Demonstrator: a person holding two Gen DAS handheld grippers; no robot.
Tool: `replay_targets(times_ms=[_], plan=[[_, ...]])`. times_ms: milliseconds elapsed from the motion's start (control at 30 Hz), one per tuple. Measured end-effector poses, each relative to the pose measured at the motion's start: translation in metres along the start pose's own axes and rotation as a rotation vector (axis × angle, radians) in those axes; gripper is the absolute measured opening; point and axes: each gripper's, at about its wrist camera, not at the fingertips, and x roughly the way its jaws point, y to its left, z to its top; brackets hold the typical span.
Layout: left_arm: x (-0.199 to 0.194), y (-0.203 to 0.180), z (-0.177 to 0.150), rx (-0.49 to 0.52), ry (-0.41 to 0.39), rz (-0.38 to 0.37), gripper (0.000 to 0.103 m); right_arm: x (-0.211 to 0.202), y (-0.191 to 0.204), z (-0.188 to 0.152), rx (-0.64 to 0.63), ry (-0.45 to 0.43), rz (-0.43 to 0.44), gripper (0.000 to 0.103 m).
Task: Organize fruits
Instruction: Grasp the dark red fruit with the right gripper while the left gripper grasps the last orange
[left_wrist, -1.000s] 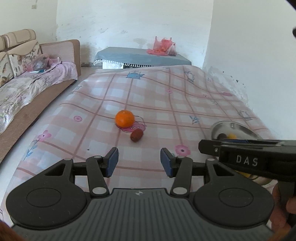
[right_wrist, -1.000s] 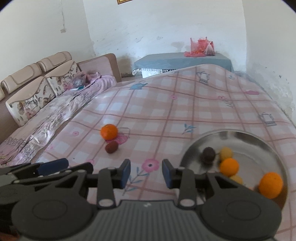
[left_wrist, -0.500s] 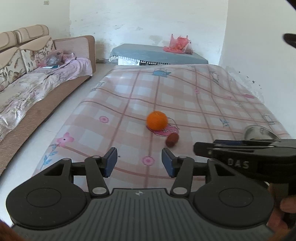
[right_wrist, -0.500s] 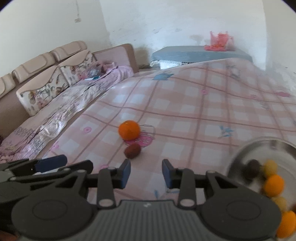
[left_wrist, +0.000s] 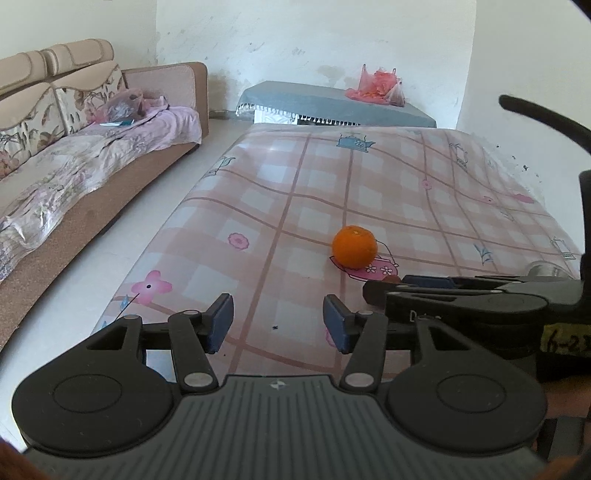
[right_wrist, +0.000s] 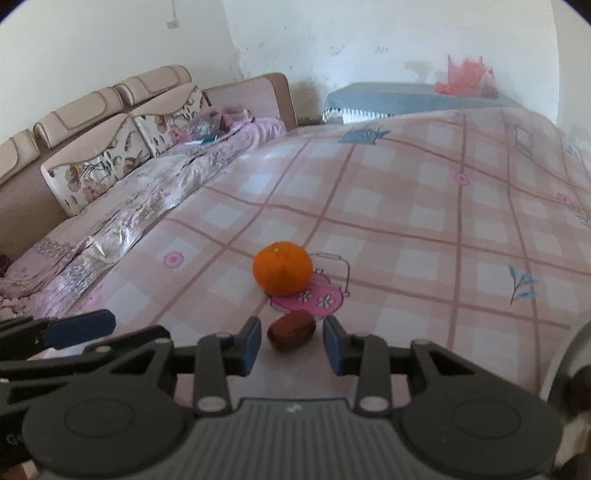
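Home, prob. living rm: sofa (left_wrist: 74, 155) w/ floral cushions, checked tablecloth (left_wrist: 369, 192), low covered table (left_wrist: 325, 99).

A glossy, smooth plastic-looking tablecloth (right_wrist: 406, 221) with a pink check print covers the table. The orange (right_wrist: 282, 267) has a finely dimpled, slightly shiny skin; the brown fruit (right_wrist: 291, 330) looks matt and wrinkled. Both grippers are matt black plastic with blue pads (right_wrist: 253, 341). The bowl (right_wrist: 554, 373) rim looks like shiny metal.

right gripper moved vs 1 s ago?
Yes. The right gripper has advanced leftward, away from the metal bowl, to the small brown date-like fruit below the round orange tangerine. The fruit now sits between its open fingers.
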Motion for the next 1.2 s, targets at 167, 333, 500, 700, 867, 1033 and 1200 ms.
replay_targets(times_ms=[167,333,500,700,867,1033,1200], plan=[[0.008,-0.013,0.004,0.021,0.005,-0.025,0.065,-0.001,-0.004,-0.001,0.005,-0.027,-0.079,0.027],[0.019,-0.028,0.013,0.051,-0.01,-0.057,0.067,-0.01,-0.029,0.001,0.066,-0.034,-0.195,0.027],[0.04,-0.043,0.02,0.057,-0.005,-0.081,0.071,-0.018,-0.045,0.0,0.116,-0.03,-0.202,0.027],[0.057,-0.048,0.024,0.054,0.001,-0.069,0.07,-0.021,-0.049,0.0,0.119,-0.03,-0.194,0.027],[0.067,-0.055,0.027,0.092,0.008,-0.057,0.046,-0.018,-0.048,0.002,0.117,-0.035,-0.19,0.027],[0.061,-0.053,0.028,0.092,0.003,-0.045,0.046,-0.019,-0.048,0.001,0.106,-0.036,-0.192,0.027],[0.049,-0.056,0.023,0.102,0.006,-0.028,0.046,-0.024,-0.045,0.002,0.095,-0.043,-0.183,0.027]])
